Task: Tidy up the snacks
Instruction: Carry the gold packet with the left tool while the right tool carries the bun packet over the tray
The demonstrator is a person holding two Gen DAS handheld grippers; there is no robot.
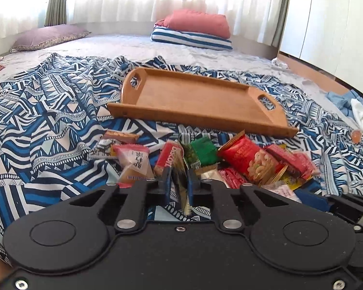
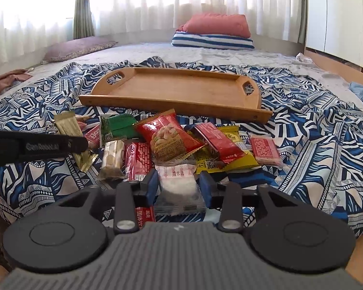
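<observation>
A blue-and-white patterned cloth (image 2: 314, 149) covers the near part of a bed, and a wooden tray (image 2: 171, 91) with cut-out handles lies on it at twelve o'clock from both grippers, bare inside. Farther off, a red cushion (image 2: 217, 25) sits on a striped folded blanket (image 2: 213, 42) at one o'clock, and a mauve pillow (image 2: 77, 48) lies at ten o'clock. Sheer curtains (image 2: 157, 2) close the far side.

Between the tray and the grippers lies a heap of snack packets. In the right wrist view, a red peanut packet (image 2: 167, 137) sits on top at twelve o'clock, a green packet (image 2: 118, 128) at eleven, and a yellow packet (image 2: 230, 157) under a dark red bar (image 2: 217, 142) at one o'clock.

The left gripper (image 1: 180, 181) is closed tight on a thin gold-wrapped bar (image 1: 179, 176) standing on edge between its blue pads; in the right wrist view the same gold bar shows at ten o'clock behind the left gripper's black finger.

The right gripper (image 2: 179, 183) has its jaws narrowed round a clear packet of white snack (image 2: 179, 188), which lies straight between the blue pads; both pads sit against its sides.
</observation>
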